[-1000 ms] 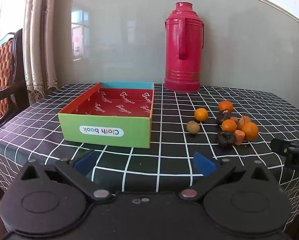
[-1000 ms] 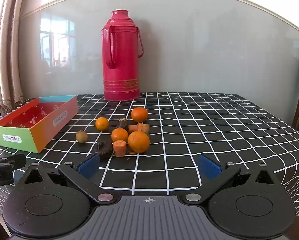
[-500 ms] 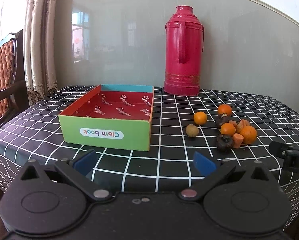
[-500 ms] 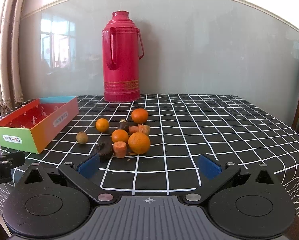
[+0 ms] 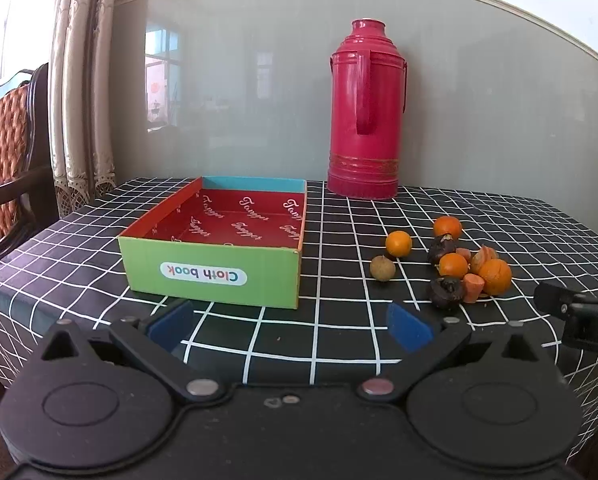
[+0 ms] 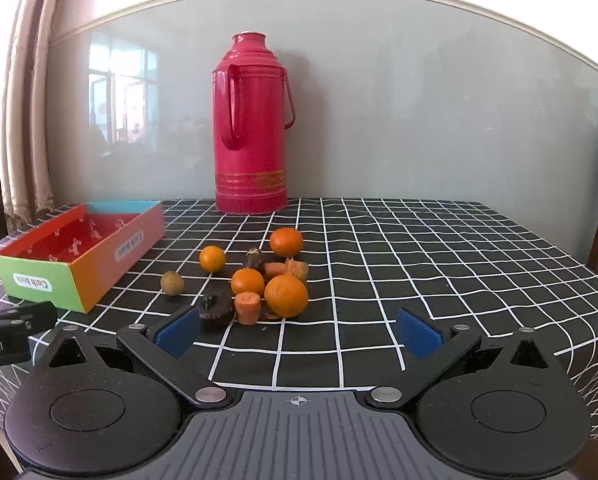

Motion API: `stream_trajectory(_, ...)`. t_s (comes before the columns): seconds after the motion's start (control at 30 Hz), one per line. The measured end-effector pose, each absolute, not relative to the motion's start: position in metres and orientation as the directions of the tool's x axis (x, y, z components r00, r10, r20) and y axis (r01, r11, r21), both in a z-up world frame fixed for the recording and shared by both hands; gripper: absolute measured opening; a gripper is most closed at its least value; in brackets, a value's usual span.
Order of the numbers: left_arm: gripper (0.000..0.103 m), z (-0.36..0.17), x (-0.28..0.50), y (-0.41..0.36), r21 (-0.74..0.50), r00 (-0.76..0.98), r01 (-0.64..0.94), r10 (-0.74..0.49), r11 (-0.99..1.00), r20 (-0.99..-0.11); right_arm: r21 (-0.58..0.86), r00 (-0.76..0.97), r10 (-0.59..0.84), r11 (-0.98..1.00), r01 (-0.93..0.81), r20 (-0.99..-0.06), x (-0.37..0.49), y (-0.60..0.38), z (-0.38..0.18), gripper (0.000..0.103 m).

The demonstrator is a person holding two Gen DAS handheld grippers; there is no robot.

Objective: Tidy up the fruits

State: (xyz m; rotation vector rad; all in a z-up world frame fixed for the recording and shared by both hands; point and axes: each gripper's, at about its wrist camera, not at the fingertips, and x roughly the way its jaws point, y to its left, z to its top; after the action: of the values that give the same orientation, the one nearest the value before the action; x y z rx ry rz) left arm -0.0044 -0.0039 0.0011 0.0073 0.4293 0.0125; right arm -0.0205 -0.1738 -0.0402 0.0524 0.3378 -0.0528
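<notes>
Probably a home: curtains [image 5: 83, 120], thermos [image 5: 365, 128], tablecloth [image 6: 419, 264].

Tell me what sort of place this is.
Probably a home dining or living room: a black-and-white checked tablecloth, a tall red metal thermos flask, lace-edged curtains and a cushioned wooden chair.
</notes>
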Motion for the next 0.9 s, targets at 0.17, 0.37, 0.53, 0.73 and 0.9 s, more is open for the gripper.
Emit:
stream_trajectory(0.17, 0.097, 0.0007, -0.0046, -0.0038, 0.011, 0.909, -0.011, 0.014, 1.0, -0.417, 0.041, 0.943, -0.042, 0.997, 0.059, -0.33, -0.0213, -0.1734, -0.0406, 0.103)
stream_trajectory(0.37, 0.097, 0.0003, -0.0043, -0.0041, 0.014, 0.909, -0.009, 0.014, 1.0, -0.416, 0.042, 0.942, -0.042, 0.997, 0.06, -0.332, -0.0204, -0.1739, -0.0407, 0.103)
stream_trajectory(0.53, 0.097, 0.0002, -0.0047, -0.0046, 0.017, 0.91, -0.007, 0.013, 1.0, -0.415, 0.042, 0.943, -0.042, 0.997, 0.059, -0.331, -0.0207, -0.1736, -0.0408, 0.103)
stream_trajectory(0.73, 0.097, 0.0001, -0.0055, -0.0065, 0.028, 0.91, 0.003, 0.008, 1.0, -0.415, 0.047, 0.944, -0.044, 0.997, 0.063, -0.328, -0.0216, -0.1748, -0.0404, 0.103)
stream_trajectory(0.9, 0.097, 0.0007, -0.0059, -0.0053, 0.022, 0.91, 0.003, 0.007, 1.0, -0.415, 0.051, 0.945, -0.046, 0.997, 0.066, -0.324, -0.0223, -0.1751, -0.0397, 0.103)
